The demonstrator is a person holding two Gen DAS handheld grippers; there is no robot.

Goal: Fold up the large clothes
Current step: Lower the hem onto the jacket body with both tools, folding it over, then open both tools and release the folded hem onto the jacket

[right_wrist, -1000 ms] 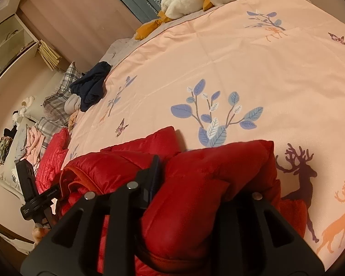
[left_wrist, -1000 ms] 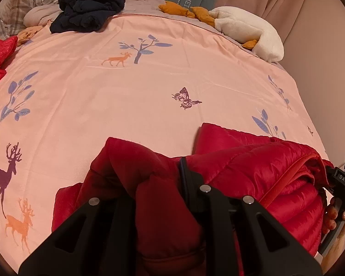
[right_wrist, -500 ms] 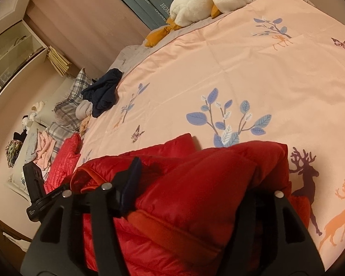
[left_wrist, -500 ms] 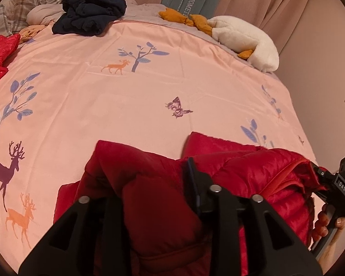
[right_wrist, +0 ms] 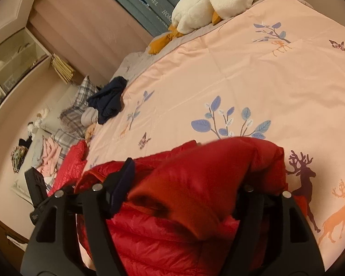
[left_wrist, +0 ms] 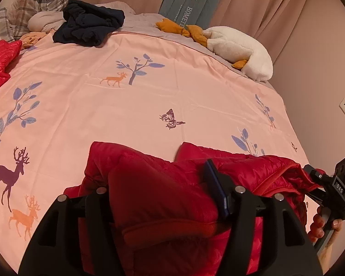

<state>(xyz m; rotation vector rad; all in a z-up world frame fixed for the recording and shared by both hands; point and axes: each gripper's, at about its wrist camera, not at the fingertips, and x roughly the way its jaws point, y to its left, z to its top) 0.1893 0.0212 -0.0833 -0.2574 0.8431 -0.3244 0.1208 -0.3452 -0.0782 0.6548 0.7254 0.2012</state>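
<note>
only rightward: shelving (right_wrist: pixel 13 53) beyond red jacket (right_wrist: pixel 195 184), navy clothes (right_wrist: pixel 109 100)

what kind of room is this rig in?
Almost certainly a home bedroom. The red puffer jacket lies on a bed with a pink deer-print duvet, plaid pillows sit at its head, and a white plush duck lies by the far edge.

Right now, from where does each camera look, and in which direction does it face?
Left wrist: sits on the left gripper, looks across the bedspread toward the curtain; the person's right hand shows.
Right wrist: sits on the right gripper, looks across the bed toward the shelves; the left gripper's body shows, lower left.
Shared: red jacket, navy garment, plush duck.
</note>
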